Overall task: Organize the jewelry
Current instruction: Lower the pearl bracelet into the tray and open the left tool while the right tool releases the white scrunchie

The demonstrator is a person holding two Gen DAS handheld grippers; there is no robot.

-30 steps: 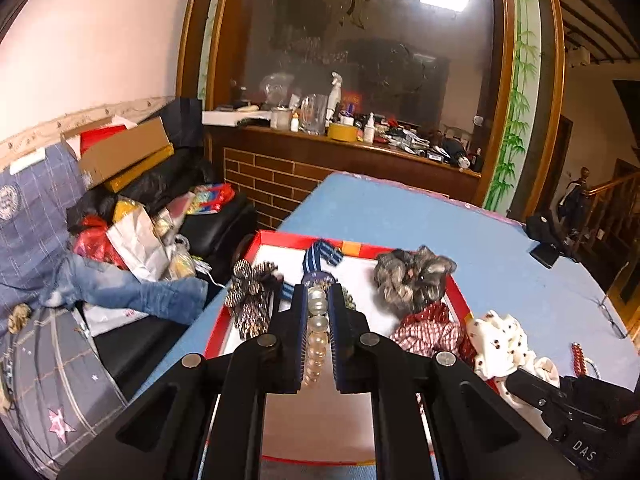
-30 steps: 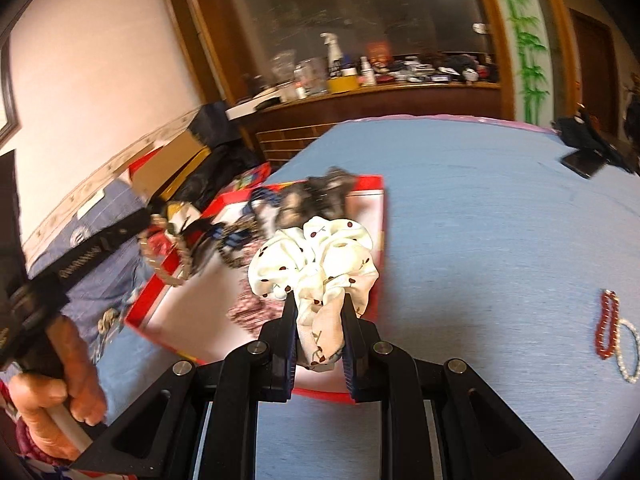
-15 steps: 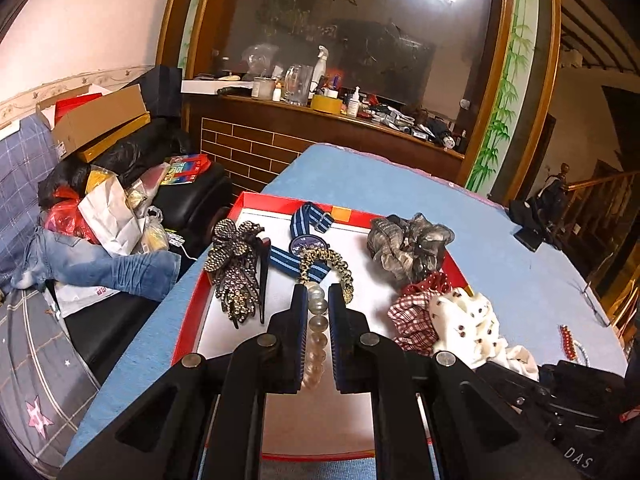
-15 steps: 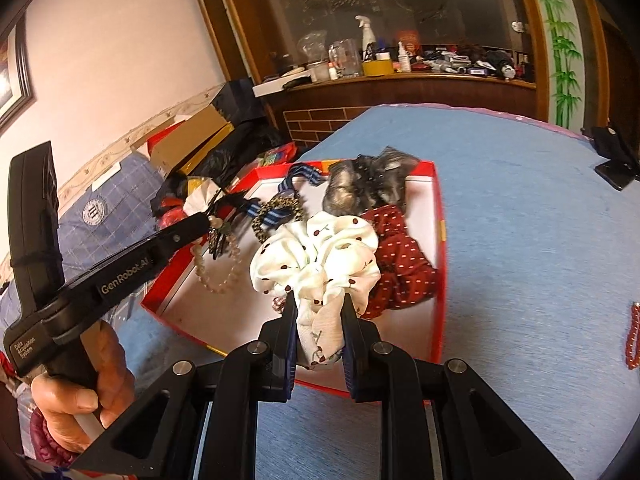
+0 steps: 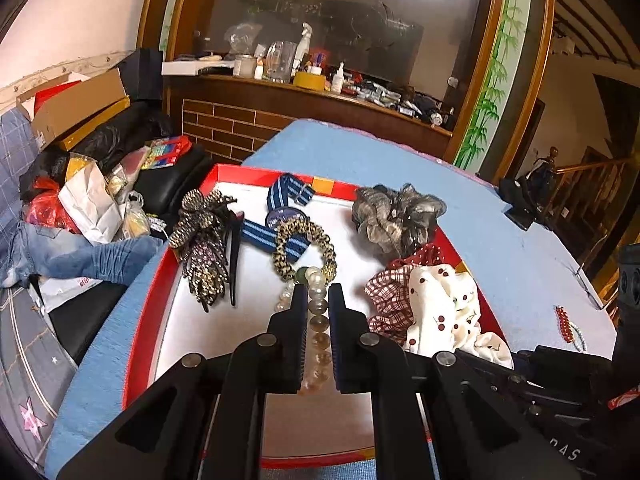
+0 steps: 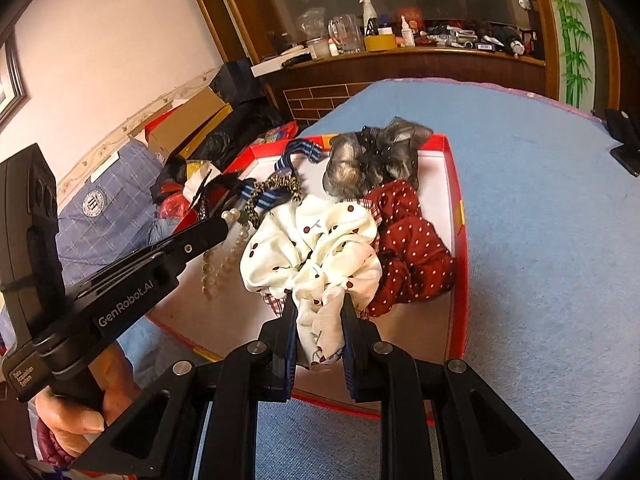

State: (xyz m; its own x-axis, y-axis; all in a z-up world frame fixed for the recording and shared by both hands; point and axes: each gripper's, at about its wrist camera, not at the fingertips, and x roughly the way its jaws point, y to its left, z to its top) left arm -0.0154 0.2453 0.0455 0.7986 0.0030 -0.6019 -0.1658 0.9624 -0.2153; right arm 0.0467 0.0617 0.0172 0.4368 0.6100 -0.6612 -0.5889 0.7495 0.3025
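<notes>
- The red tray (image 5: 192, 236) fills the middle of the left wrist view, its left rim close to the edge of the blue bench (image 5: 492, 240). The lower half of its white floor is bare.
- The left gripper (image 5: 319, 300) has its fingers clamped on a pearl bracelet (image 5: 318, 322), over the tray floor at lower centre of its frame.
- The right gripper (image 6: 319, 310) has its fingers clamped on a white cherry-print scrunchie (image 6: 316, 248), over the tray's near right part.
- Just beyond the pearls lie a leopard hair tie (image 5: 304, 246) and a striped blue band (image 5: 280, 216). A beaded bow clip (image 5: 202, 240) lies at centre left.
- At the tray's right side a grey scrunchie (image 5: 396, 216) sits at the far end. A dark red dotted scrunchie (image 6: 412, 248) touches the white one, with a checked scrunchie (image 5: 386, 292) partly under it.
- A red bead bracelet (image 5: 563, 320) lies on the bench at the right edge of the left view, well apart from the tray; a pale strand beside it is cut off.
- Whether the pearls touch the tray floor cannot be told.
</notes>
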